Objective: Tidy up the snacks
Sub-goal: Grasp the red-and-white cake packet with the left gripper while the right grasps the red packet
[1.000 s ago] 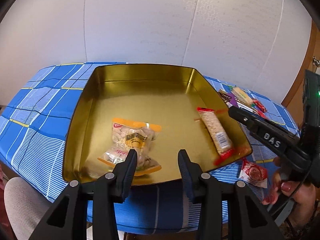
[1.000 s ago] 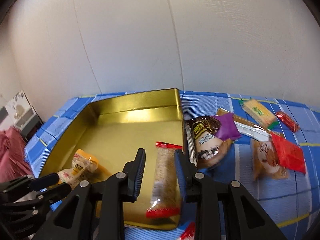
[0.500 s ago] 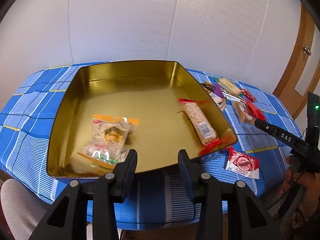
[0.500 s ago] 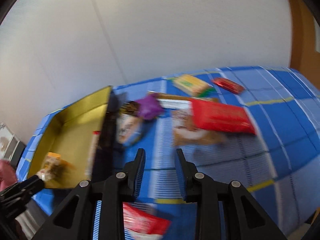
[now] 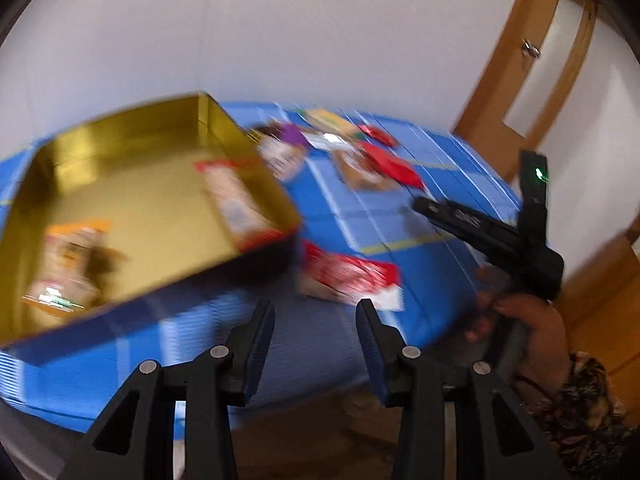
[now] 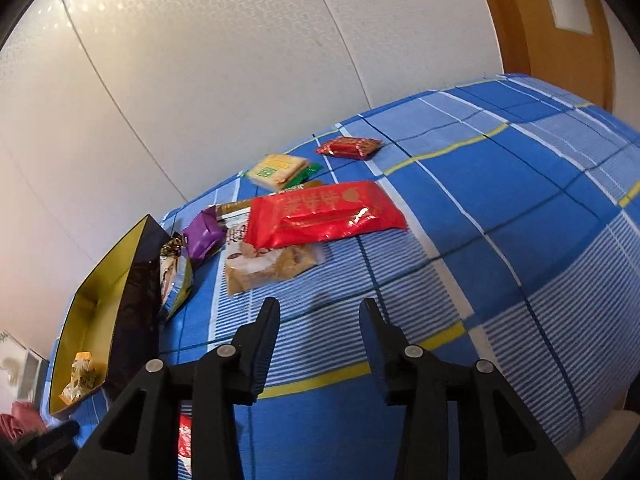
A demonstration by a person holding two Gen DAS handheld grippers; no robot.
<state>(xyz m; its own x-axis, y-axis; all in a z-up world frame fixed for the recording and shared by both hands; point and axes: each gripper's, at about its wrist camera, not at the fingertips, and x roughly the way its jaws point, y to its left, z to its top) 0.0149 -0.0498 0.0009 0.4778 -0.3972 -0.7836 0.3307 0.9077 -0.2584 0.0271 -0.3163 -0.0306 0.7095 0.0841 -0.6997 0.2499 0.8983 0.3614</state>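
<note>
Both grippers, left (image 5: 315,322) and right (image 6: 319,320), gape empty; red packet (image 6: 324,213) mid-frame looks light, crinkly, slippery — I'd pinch its edge.

Both wrist views look down across the blue tablecloth (image 6: 500,208), sharing the gold tray (image 5: 248,148) and snacks.

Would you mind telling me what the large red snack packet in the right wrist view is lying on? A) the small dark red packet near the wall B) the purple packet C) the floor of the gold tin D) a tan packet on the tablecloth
D: the large red packet overlaps the top of the tan packet, which lies on the blue checked tablecloth outside the gold tin.
</note>
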